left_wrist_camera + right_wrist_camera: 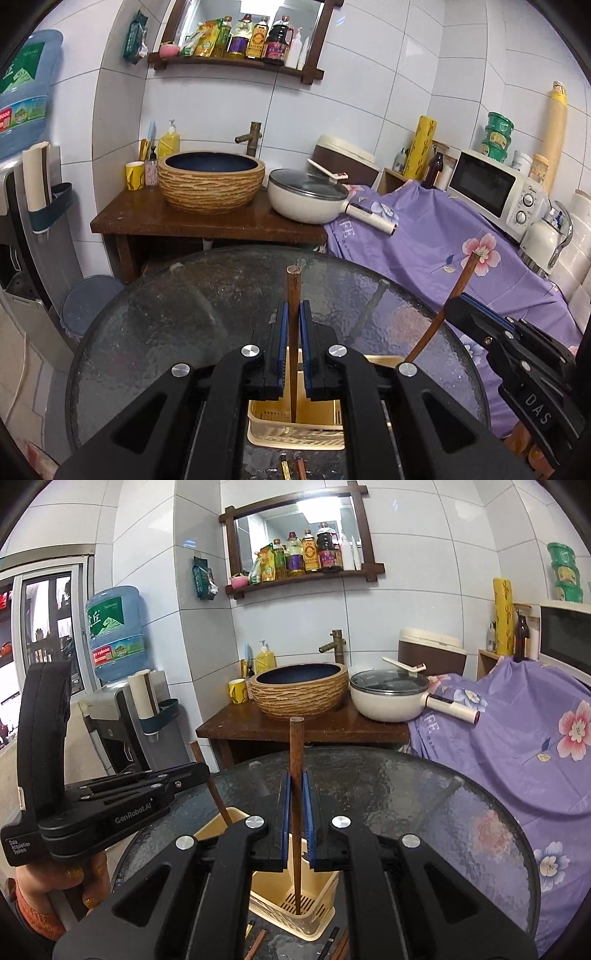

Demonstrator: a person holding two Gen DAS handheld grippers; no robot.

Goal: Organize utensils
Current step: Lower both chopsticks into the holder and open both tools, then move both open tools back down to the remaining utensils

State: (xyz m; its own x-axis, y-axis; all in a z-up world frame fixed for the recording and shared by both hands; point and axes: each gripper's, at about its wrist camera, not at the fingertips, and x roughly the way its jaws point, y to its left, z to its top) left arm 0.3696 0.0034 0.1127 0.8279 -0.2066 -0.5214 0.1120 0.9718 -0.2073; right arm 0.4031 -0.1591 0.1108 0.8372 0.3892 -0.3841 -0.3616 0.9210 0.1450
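In the left wrist view my left gripper (pixel 293 314) is shut on an upright brown wooden chopstick (pixel 293 288). Its lower end reaches down into a cream plastic utensil holder (pixel 295 441) on the round glass table (pixel 166 332). At the right of that view, my right gripper (pixel 463 301) holds a second chopstick (pixel 460 286), tilted. In the right wrist view my right gripper (pixel 295 781) is shut on that chopstick (pixel 296 746), whose tip rests on the slotted floor of the holder (pixel 317 923). My left gripper (pixel 205 770) is at the left, and its chopstick (pixel 219 805) enters another compartment.
Loose chopsticks (pixel 291 469) (pixel 258 941) lie on the glass at the near edge. Behind the table are a wooden counter (pixel 207 221) with a basin (pixel 212 181) and a lidded pan (pixel 306 195), a purple flowered cloth (pixel 443 236), a microwave (pixel 491 188) and a water dispenser (pixel 122 709).
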